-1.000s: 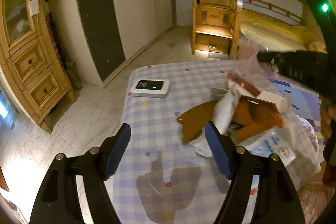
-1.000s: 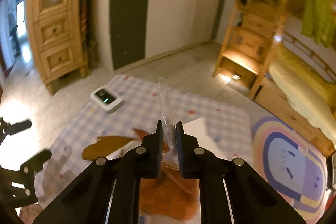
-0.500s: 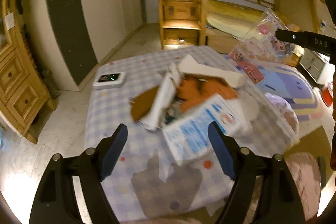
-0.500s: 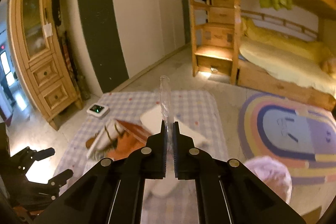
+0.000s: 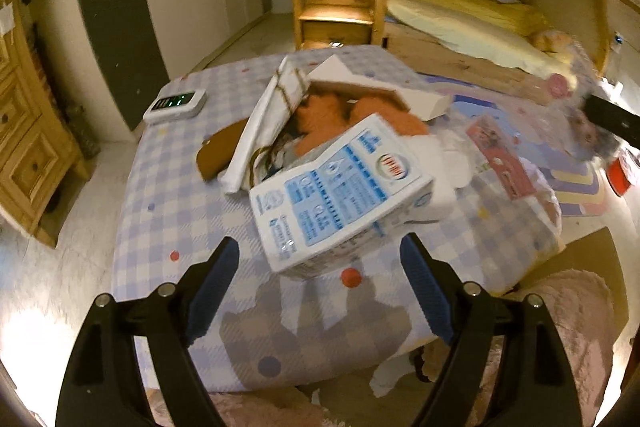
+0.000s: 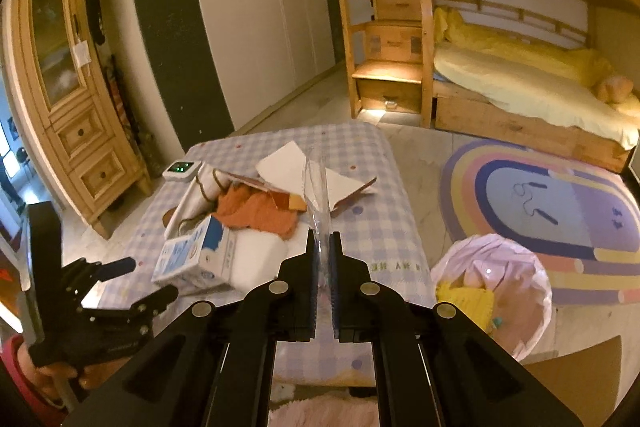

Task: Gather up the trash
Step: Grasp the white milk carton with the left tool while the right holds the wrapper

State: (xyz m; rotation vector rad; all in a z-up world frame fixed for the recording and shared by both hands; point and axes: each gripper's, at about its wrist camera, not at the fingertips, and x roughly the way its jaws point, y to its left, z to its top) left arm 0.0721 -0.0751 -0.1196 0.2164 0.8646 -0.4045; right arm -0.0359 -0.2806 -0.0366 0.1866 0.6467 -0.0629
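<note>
A pile of trash lies on the checked table [image 5: 168, 211]: a white and blue carton [image 5: 340, 195], orange cloth [image 5: 336, 115], a white paper bag [image 5: 268, 131] and a white box lid [image 5: 372, 83]. My left gripper [image 5: 320, 287] is open and empty, just short of the carton. My right gripper [image 6: 324, 251] is shut on a clear plastic wrapper [image 6: 318, 187] and holds it above the table's right side. The wrapper also shows in the left wrist view [image 5: 576, 115]. A bin lined with a pink bag [image 6: 492, 287] stands on the floor right of the table.
A white device with green lights [image 5: 176, 105] sits at the table's far left corner. A wooden cabinet [image 6: 68, 99] stands left, a bunk bed with steps [image 6: 400, 39] behind, a striped rug [image 6: 552, 211] on the right. A pink fluffy seat [image 5: 560, 331] is near me.
My right gripper has lifted the clear wrapper up and moved it right, off the pile. My left gripper has swung round and come close to the white and blue carton.
</note>
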